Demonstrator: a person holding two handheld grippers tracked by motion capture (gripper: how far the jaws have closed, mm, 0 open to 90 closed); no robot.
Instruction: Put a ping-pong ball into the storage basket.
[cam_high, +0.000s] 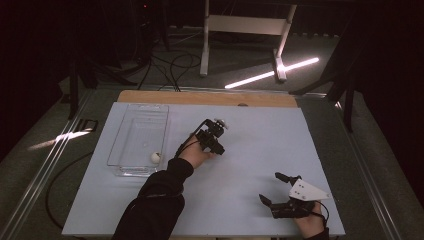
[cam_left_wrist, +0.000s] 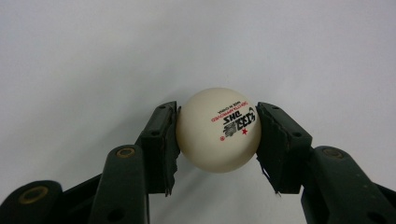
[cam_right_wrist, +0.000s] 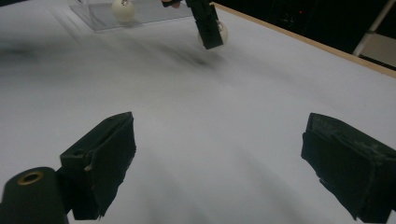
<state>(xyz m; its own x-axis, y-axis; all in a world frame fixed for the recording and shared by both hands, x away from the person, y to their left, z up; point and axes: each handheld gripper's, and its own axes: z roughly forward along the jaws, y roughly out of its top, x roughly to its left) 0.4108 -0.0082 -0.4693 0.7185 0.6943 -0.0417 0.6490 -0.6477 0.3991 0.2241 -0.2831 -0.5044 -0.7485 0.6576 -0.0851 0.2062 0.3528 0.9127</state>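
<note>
Lighting: your high view is dim, with the room black at both sides and the table (cam_high: 260, 150) a muted grey. One bright streak of light glares on the floor (cam_high: 235, 60) at upper centre; a fainter patch lies at middle left.
Left gripper view: evenly lit and sharp; you can read the print on the ping-pong ball (cam_left_wrist: 218, 129), and a soft shadow falls beneath it.
Right gripper view: motion smear across the upper table surface; corners darken.

The left gripper (cam_high: 218, 126) holds a white ball (cam_high: 221, 123) beside a clear bin (cam_high: 131, 127).
</note>
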